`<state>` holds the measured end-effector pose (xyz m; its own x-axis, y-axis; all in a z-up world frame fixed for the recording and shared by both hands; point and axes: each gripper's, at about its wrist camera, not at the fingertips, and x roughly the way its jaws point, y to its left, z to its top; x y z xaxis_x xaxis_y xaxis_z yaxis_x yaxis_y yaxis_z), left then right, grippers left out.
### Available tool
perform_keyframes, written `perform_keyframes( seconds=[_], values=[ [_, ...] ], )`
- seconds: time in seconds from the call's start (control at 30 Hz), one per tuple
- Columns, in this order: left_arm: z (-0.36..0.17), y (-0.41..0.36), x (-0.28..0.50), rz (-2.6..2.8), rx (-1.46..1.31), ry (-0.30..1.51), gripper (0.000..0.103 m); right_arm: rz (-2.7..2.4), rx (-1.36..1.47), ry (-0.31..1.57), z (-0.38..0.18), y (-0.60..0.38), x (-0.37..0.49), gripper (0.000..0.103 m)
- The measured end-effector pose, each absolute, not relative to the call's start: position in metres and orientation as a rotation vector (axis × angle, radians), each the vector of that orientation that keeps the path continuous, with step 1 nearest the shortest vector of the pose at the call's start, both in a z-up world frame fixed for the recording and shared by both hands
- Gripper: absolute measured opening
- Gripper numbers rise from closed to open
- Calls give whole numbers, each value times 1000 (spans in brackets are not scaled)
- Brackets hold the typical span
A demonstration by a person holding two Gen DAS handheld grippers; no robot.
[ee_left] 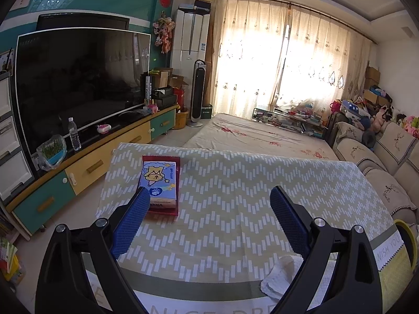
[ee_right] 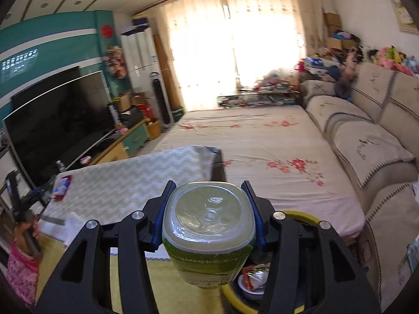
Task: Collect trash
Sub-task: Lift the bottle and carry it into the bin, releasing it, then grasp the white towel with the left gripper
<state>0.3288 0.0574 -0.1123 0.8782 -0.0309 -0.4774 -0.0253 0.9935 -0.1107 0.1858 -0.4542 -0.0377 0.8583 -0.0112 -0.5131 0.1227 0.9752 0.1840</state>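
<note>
My right gripper (ee_right: 208, 209) is shut on a clear plastic bottle with a green label (ee_right: 209, 235), its base toward the camera, held above a yellow-rimmed trash bin (ee_right: 301, 216) that holds wrappers. My left gripper (ee_left: 209, 198) is open and empty above the table. A crumpled white tissue (ee_left: 280, 274) lies on the table just inside its right finger; it also shows in the right wrist view (ee_right: 76, 225). A blue tissue pack on a red wrapper (ee_left: 161, 183) lies beside the left fingertip (ee_left: 142, 198).
The table has a chevron-patterned cloth (ee_left: 235, 183). The bin's yellow rim (ee_left: 408, 235) is at the table's right edge. A TV (ee_left: 81, 78) on a cabinet stands left, a sofa (ee_right: 366, 144) right, a floral mat (ee_right: 262, 144) beyond.
</note>
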Motion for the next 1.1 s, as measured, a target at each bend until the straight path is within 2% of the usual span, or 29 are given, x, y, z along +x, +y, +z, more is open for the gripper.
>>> perform_keyframes(
  seconds=[0.37,0.47,0.63,0.83,0.97,1.1],
  values=[
    [-118,55,333,0,-104,529,92,-304,300,657,-119,-540,210,49],
    [-119,56,334,-1,-100,530,92,-383,303,621,-119,-540,205,56],
    [-119,55,335,-2,-95,530,92,-370,393,445,-78,-511,192,57],
    [-120,52,335,-12,-94,537,92,-359,383,99,-24,-443,160,71],
    [-121,48,335,-64,-116,557,92,-391,252,-68,-21,-395,145,74],
    [-120,34,335,-180,-109,588,92,-395,176,-107,-23,-375,141,78]
  ],
)
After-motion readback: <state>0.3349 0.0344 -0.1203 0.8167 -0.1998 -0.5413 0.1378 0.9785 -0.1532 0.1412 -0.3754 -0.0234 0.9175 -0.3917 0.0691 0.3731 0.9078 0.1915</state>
